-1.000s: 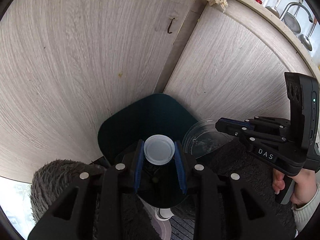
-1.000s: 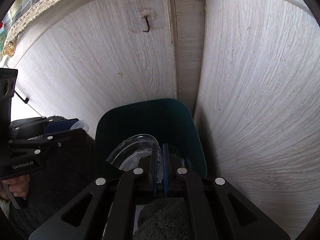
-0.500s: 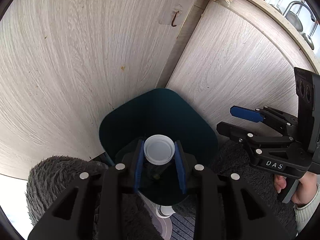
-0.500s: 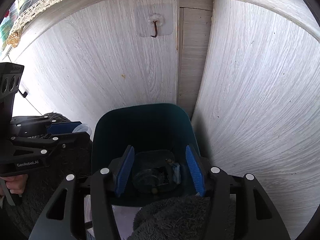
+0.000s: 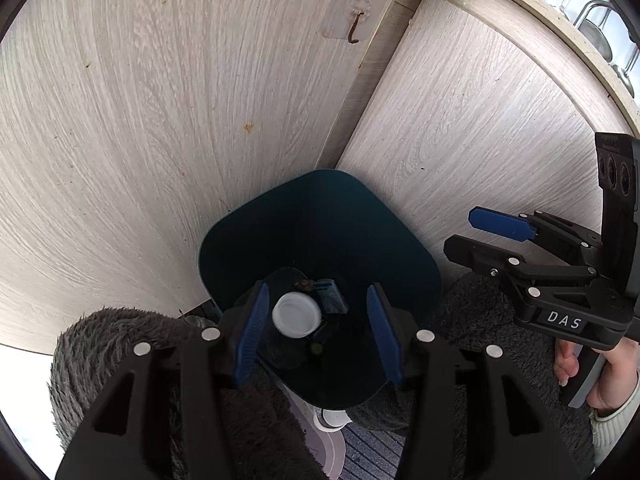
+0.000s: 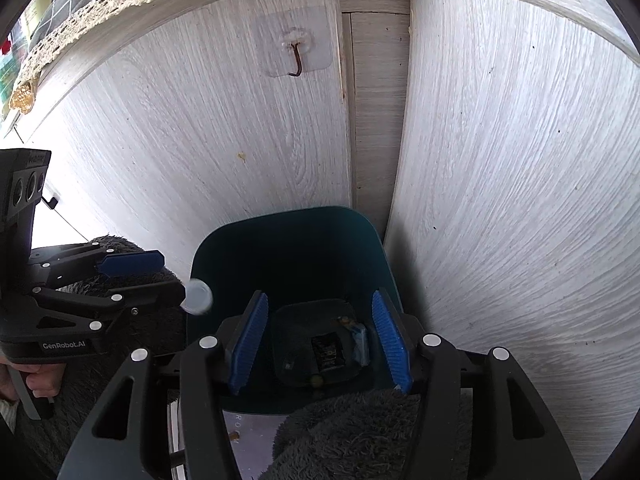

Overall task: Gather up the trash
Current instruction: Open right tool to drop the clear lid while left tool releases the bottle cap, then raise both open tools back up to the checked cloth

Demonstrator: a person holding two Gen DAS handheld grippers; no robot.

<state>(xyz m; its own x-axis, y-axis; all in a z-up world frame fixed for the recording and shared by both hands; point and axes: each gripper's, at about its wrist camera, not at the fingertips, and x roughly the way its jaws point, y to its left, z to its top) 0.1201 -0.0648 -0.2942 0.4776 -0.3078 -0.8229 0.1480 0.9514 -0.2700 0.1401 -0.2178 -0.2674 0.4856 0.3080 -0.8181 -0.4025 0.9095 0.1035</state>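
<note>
Left tongs [image 5: 316,326]: spread wide, gripping nothing, poised over the bin's mouth.
Right tongs [image 6: 320,342]: spread wide, empty, at the bin's near rim.
White-capped container [image 5: 297,315]: loose between the left pads, cap toward the camera, long axis pointing down into the bin.
Bin [image 5: 372,216]: dark teal, wedged in the cabinet corner; scraps at the bottom.
Room: wood panels close behind; open only toward the grey rug [image 5: 120,336].

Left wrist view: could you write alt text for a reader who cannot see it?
The open left gripper hangs over a dark teal bin in a wooden cabinet corner, with a white-capped bottle between its blue pads, apparently loose. The right gripper, open too, is right of the bin.
</note>
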